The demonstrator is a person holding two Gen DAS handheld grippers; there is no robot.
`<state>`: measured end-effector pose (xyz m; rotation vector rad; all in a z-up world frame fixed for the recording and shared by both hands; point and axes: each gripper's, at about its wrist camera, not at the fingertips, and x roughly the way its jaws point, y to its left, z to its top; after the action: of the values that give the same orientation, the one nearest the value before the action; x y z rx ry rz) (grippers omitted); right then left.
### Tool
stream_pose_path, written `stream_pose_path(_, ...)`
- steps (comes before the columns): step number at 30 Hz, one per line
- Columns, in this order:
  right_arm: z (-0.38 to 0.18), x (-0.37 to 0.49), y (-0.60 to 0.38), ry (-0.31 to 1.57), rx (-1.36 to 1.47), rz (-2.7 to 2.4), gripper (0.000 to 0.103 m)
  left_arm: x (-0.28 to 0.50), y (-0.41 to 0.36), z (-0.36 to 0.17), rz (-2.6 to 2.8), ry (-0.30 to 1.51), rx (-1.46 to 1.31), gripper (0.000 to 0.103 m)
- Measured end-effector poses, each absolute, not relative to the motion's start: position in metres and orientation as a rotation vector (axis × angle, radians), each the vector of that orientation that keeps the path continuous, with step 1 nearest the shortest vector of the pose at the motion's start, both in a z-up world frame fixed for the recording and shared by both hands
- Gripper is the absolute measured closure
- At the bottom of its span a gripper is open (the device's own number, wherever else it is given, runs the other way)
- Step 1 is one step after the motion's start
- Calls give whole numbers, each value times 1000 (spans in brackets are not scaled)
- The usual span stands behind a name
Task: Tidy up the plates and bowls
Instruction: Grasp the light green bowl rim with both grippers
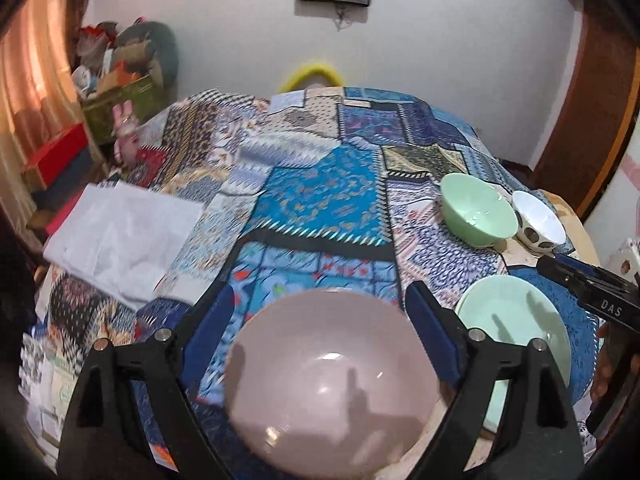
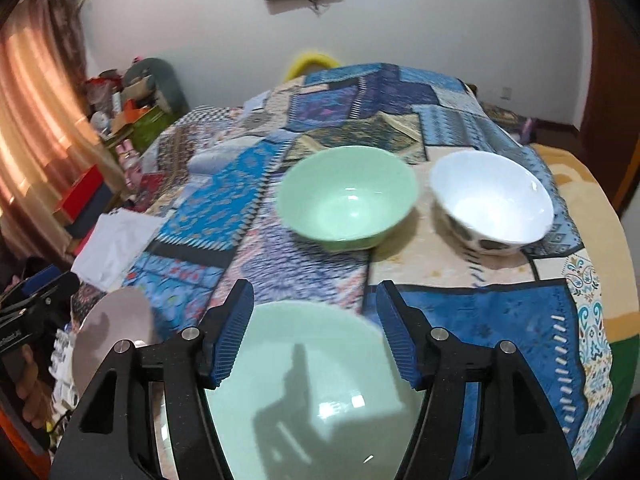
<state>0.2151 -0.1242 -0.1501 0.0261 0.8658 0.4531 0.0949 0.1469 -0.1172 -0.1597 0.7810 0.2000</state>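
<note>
Plates under my open tongs, bowls waiting farther back on the tabletop.

From my left wrist: my left tongs stand spread wide, gripping nothing, with the pink plate lying between and below them; the green plate lies just beside it to the right, the green bowl and white bowl beyond. From my right wrist: my right tongs are likewise wide apart and empty over the green plate, both bowls upright side by side on the patchwork cloth.
</note>
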Motion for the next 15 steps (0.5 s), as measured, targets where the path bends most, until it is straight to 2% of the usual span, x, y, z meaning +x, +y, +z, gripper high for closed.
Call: stream_pose_path(15,-186,300,-130,969,70,396,45,212,103,-136,100,908,-143,12)
